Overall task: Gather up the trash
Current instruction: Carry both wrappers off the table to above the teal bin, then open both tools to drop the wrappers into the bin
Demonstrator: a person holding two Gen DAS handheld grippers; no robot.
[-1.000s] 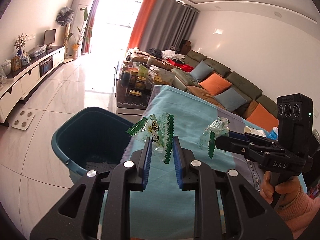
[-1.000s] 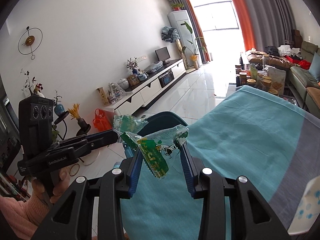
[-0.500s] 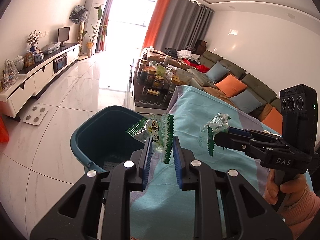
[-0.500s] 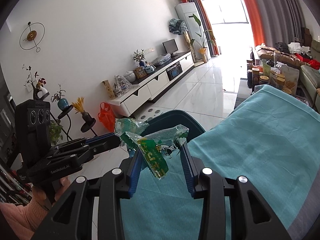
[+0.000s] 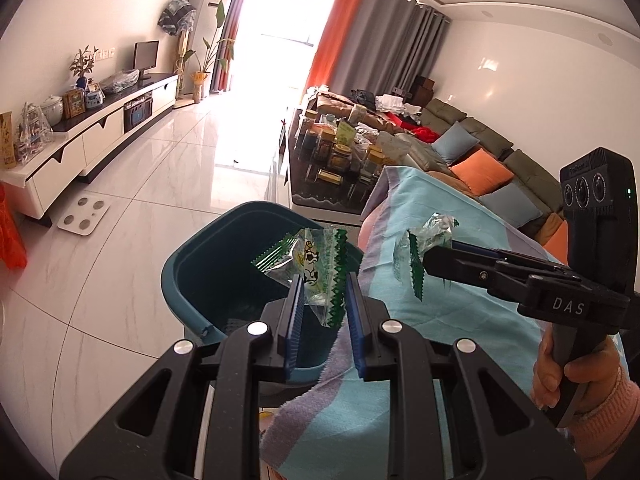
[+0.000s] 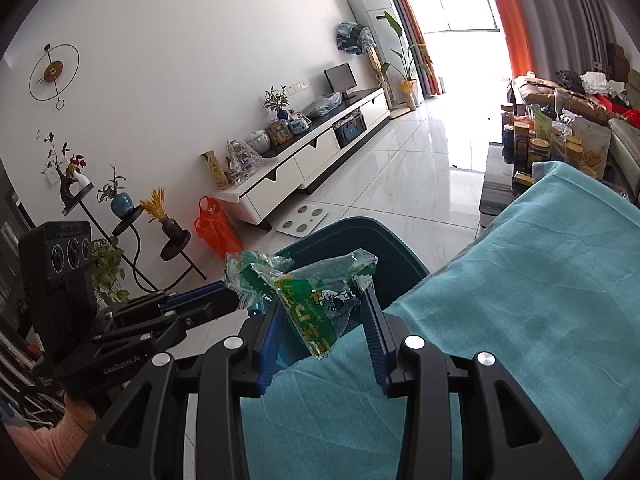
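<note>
Green and clear wrappers [image 5: 320,268] with zigzag edges and a cartoon cow are seen above a teal bin [image 5: 208,276]; the cloth [image 6: 520,280] is turquoise.

Wrappers [image 5: 316,264] [image 6: 320,292]: thin glossy plastic film, crinkled, partly clear. Gripper [image 5: 320,300] frames: matt black plastic with bright metal screw heads; pads [image 5: 294,312]: ribbed blue. Bin [image 5: 208,264]: smooth teal plastic. Desk cover [image 6: 540,300]: soft matt turquoise cloth. Floor [image 5: 168,184]: polished glossy tile.

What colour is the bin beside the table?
Dark teal bin, clearest in the left wrist view.
</note>
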